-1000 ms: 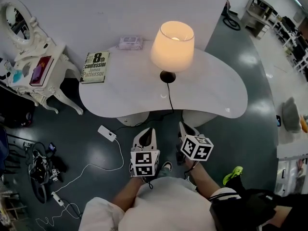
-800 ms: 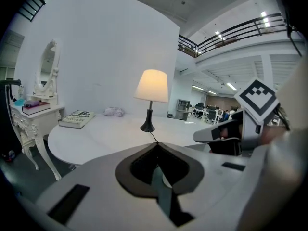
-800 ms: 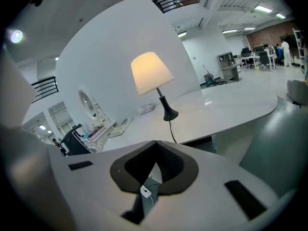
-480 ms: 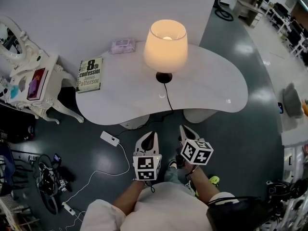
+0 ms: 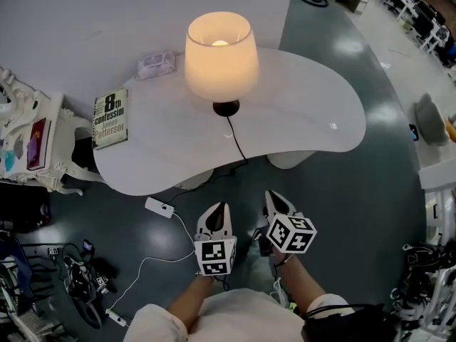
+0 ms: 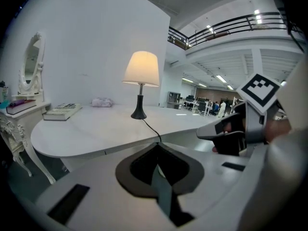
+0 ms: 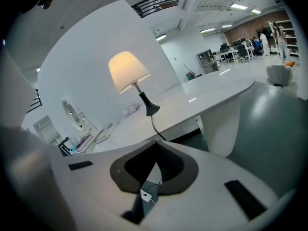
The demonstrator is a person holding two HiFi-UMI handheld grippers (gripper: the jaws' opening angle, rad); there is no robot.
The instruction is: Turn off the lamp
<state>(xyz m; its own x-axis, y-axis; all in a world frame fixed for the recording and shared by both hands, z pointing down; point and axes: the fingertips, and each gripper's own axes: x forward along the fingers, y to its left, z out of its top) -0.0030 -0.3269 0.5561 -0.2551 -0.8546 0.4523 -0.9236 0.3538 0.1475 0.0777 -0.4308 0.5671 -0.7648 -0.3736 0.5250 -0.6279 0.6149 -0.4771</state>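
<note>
Our left gripper (image 5: pixel 219 206) and right gripper (image 5: pixel 274 197) are squeezed shut on nothing, before the table's (image 5: pixel 313 123) near edge. Farther, toward its far edge, the lit lamp (image 5: pixel 217 55) looks light and tippy; we'd touch its base (image 5: pixel 226 108) softly.

Table (image 5: pixel 306 112) glossy; lampshade (image 5: pixel 221 55) matt; floor (image 5: pixel 356 205) glossy.

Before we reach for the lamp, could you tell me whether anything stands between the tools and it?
Nothing visible does. The left tool and right tool are short of the table; only bare tabletop and the cord lie before the lamp. The book sits aside.
</note>
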